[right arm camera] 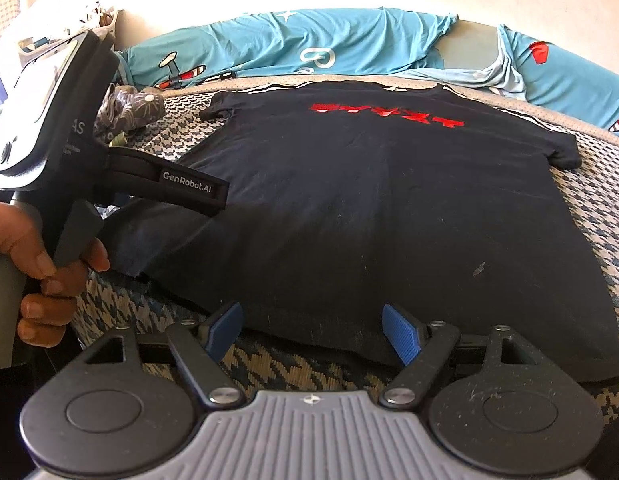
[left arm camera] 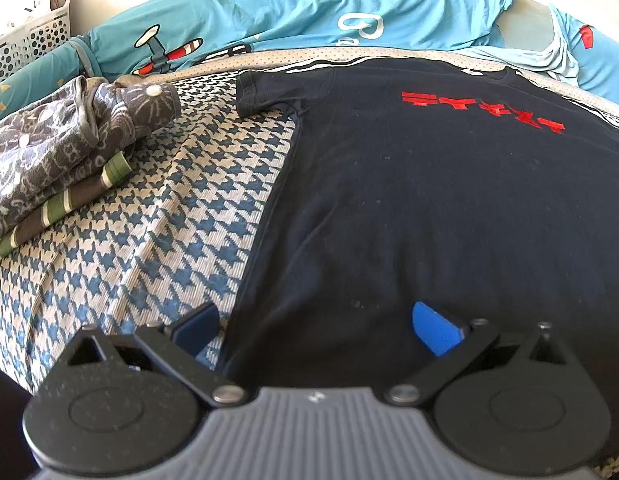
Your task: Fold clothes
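Observation:
A black T-shirt [left arm camera: 429,200] with red lettering lies flat, front up, on a blue-and-white houndstooth bed cover [left arm camera: 157,220]. My left gripper [left arm camera: 315,328] is open just above the shirt's near left part; the shirt's side edge runs between its blue pads [left arm camera: 435,330]. In the right wrist view the same T-shirt [right arm camera: 369,200] spreads out ahead. My right gripper [right arm camera: 313,334] is open over the near hem, and its pads [right arm camera: 401,336] do not press the cloth. A hand [right arm camera: 37,264] holds the left gripper's body [right arm camera: 57,132] at the left.
A pile of folded clothes [left arm camera: 61,152], grey patterned over green stripes, lies left of the shirt. A teal quilt with aeroplane prints [left arm camera: 309,12] is bunched along the back. A white perforated basket [left arm camera: 29,44] stands at the far left. The bed's edge drops off at the lower left.

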The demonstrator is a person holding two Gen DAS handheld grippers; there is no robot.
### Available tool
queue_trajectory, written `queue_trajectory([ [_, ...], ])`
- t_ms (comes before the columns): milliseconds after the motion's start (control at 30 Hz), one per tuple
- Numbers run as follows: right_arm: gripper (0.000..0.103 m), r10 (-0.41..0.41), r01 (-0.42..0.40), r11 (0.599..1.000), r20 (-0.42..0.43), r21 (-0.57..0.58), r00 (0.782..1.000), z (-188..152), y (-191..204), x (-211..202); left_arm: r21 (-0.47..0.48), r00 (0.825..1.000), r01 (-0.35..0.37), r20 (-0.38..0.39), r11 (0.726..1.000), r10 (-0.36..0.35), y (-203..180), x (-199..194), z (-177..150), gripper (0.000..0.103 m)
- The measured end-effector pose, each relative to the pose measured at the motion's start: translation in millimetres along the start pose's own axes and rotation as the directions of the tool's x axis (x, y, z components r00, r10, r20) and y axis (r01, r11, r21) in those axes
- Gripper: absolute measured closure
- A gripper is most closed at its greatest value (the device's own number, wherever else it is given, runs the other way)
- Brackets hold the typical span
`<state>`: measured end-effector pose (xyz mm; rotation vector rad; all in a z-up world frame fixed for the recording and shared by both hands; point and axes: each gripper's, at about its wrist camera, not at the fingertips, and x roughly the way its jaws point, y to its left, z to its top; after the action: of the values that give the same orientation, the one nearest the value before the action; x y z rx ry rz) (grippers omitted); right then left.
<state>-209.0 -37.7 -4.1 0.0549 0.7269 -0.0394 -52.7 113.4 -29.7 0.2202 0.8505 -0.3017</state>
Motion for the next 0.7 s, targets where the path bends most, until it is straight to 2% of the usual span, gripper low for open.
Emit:
queue_trajectory([
  [700, 0.026, -0.008, 0.008, 1.0, -0.002, -0.016, 1.0, -2.0, 0.4, -0.7, 0.0, 1.0, 0.001, -0.001, 1.0, -0.001, -0.1, -0.2, -0.3, 0.0],
])
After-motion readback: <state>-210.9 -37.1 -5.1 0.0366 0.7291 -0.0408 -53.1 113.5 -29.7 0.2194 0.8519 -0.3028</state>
